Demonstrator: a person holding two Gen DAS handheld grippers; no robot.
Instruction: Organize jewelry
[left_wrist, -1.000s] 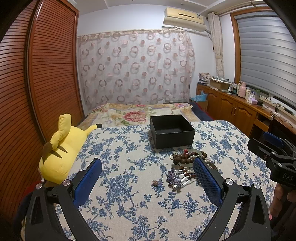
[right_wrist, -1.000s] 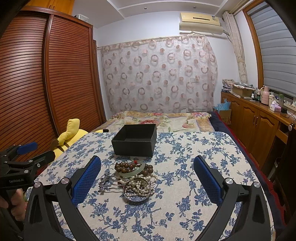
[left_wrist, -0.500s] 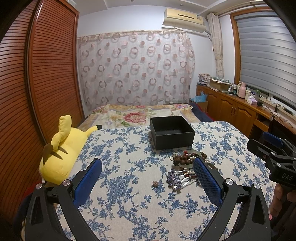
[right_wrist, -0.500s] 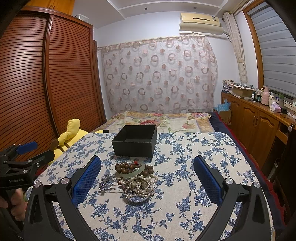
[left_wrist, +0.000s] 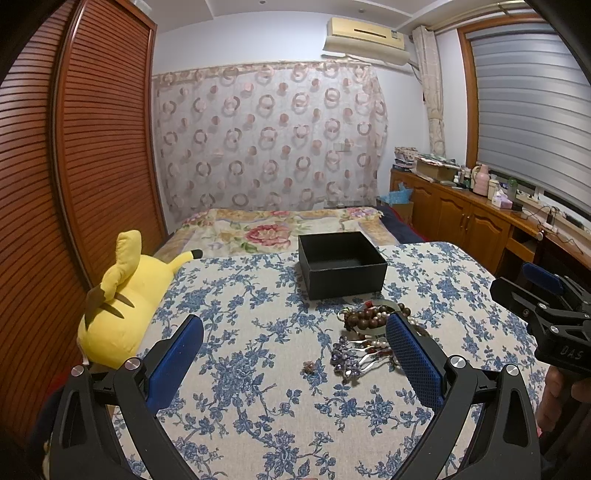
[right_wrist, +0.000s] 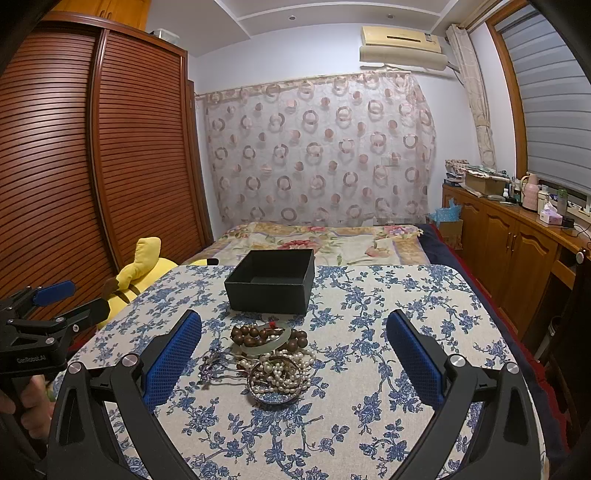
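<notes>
Left gripper (left_wrist: 293, 354), jaws wide apart and holding nothing, hovers above a table (left_wrist: 236, 369) covered in a blue-flowered cloth; its blue pads (left_wrist: 173, 363) frame a bare stretch of cloth and a small loose trinket (left_wrist: 308, 366), too small to identify. Right gripper (right_wrist: 293, 354), jaws likewise spread and empty, hangs over the jewelry pile (right_wrist: 267, 356), which lies between its fingers in the right wrist view; a hand (right_wrist: 33, 397) holds the left gripper at that view's lower left edge. Pile, near to far: a small dish (right_wrist: 275, 395) heaped with pearls (right_wrist: 280, 371); a pale green bangle (right_wrist: 266, 345) touching a string of brown beads (right_wrist: 255, 334); purple-flowered hairpins (left_wrist: 345, 360) just left of the dish, partly hidden by the left gripper's right finger in the left wrist view. Black box (right_wrist: 271, 280), open and apparently empty, stands just beyond the pile, near it but not touching as far as can be told. A yellow plush (left_wrist: 118, 306) lies at the table's left edge beside a slatted wardrobe (left_wrist: 74, 184); a bed (right_wrist: 325, 242) lies beyond the table under a ring-patterned curtain (right_wrist: 317, 155); wooden cabinets (right_wrist: 517, 251) run along the right wall.
</notes>
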